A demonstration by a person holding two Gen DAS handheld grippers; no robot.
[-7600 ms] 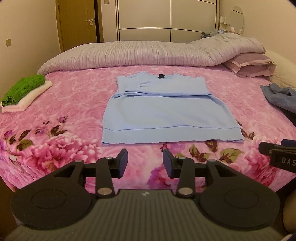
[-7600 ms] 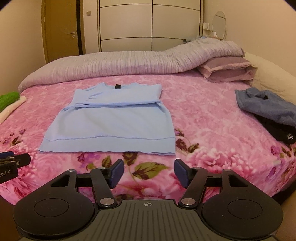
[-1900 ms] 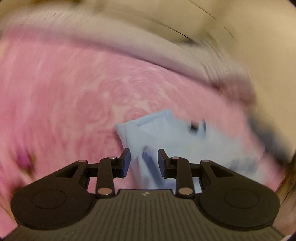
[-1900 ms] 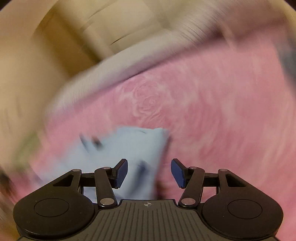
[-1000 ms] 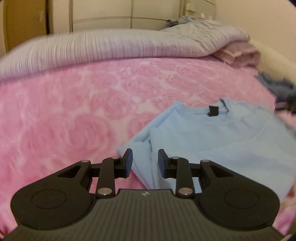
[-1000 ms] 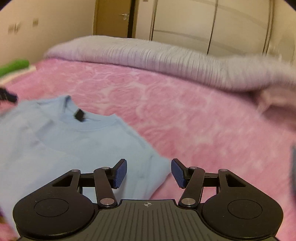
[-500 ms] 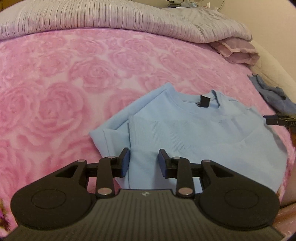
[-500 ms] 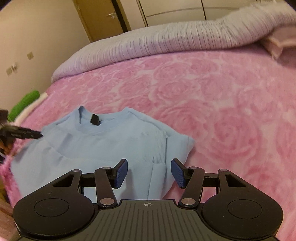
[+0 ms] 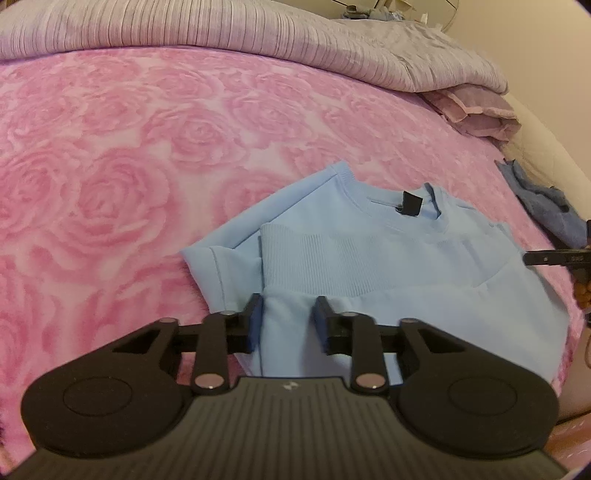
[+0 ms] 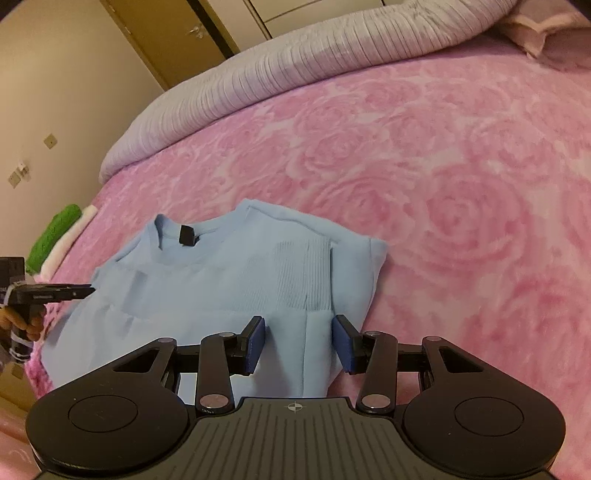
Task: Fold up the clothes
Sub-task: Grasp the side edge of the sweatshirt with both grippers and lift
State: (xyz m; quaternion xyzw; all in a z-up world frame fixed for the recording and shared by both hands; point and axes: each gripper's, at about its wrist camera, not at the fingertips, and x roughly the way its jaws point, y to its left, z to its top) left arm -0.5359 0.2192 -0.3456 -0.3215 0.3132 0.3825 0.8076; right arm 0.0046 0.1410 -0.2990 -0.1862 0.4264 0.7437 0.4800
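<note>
a light blue sweater lies on the pink rose bedspread, hem folded up over the chest, collar tag toward the grey duvet. the left tool sits low at the sweater's left edge, jaws apart with a fold of cloth between them, not pinched. the right tool sits at the opposite edge, jaws wider, also around cloth. green and white towels lie far left.

Warm, dim indoor light; your frames carry a yellow-pink cast. Soft shadows, no glare. Heavy fisheye bending with dark vignetted corners. Mild softness toward edges, centre reasonably sharp.
</note>
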